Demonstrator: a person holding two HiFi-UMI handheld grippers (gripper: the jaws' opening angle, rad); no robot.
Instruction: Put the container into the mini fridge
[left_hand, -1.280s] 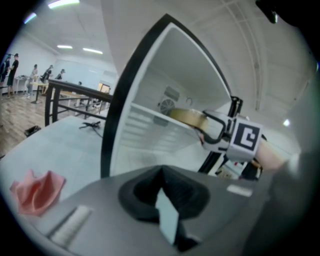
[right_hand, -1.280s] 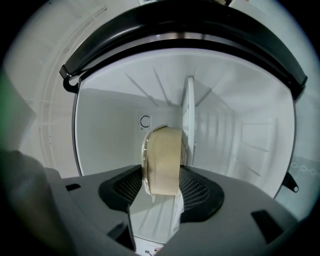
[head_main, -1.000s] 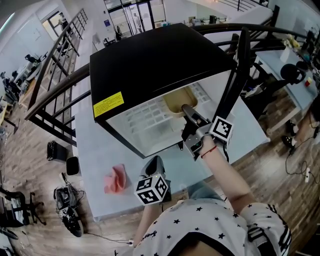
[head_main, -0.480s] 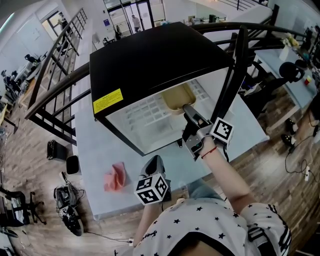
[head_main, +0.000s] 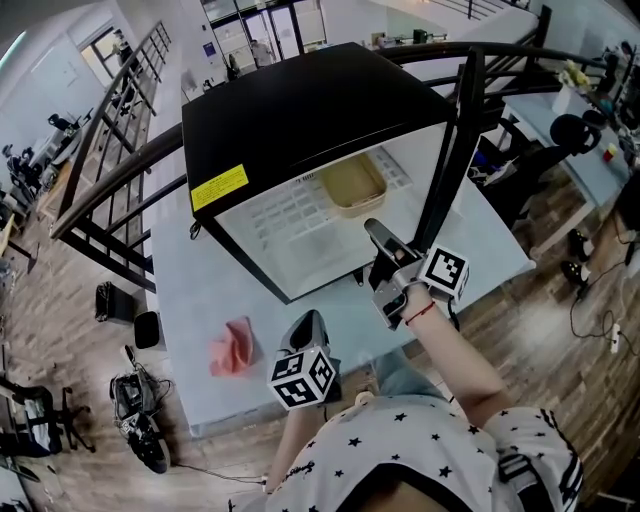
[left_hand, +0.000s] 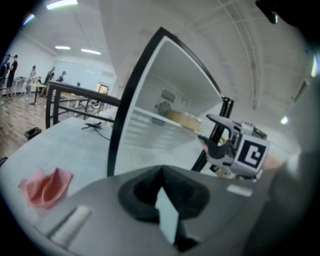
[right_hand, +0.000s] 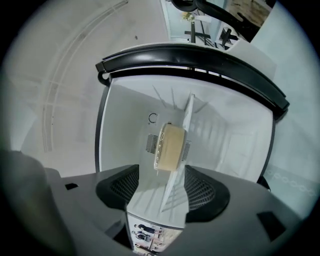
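A black mini fridge (head_main: 300, 110) stands on the pale table (head_main: 190, 290) with its door (head_main: 455, 130) swung open at the right. The beige container (head_main: 352, 186) rests on the white wire shelf inside, by itself. My right gripper (head_main: 373, 229) is just outside the fridge opening, open and empty, clear of the container. In the right gripper view the container (right_hand: 171, 146) lies ahead, beyond the spread jaws of the right gripper (right_hand: 160, 187). My left gripper (head_main: 310, 325) hangs low by the table's front edge, shut and empty. The left gripper view shows the container (left_hand: 184, 119) and the right gripper (left_hand: 214, 134).
A crumpled pink cloth (head_main: 235, 347) lies on the table at the front left, also in the left gripper view as the cloth (left_hand: 46, 186). A black railing (head_main: 110, 190) runs behind the table. Desks and chairs stand further right.
My right gripper has drawn back out of the fridge, away from the container, which stays on the shelf. The left gripper has not moved.
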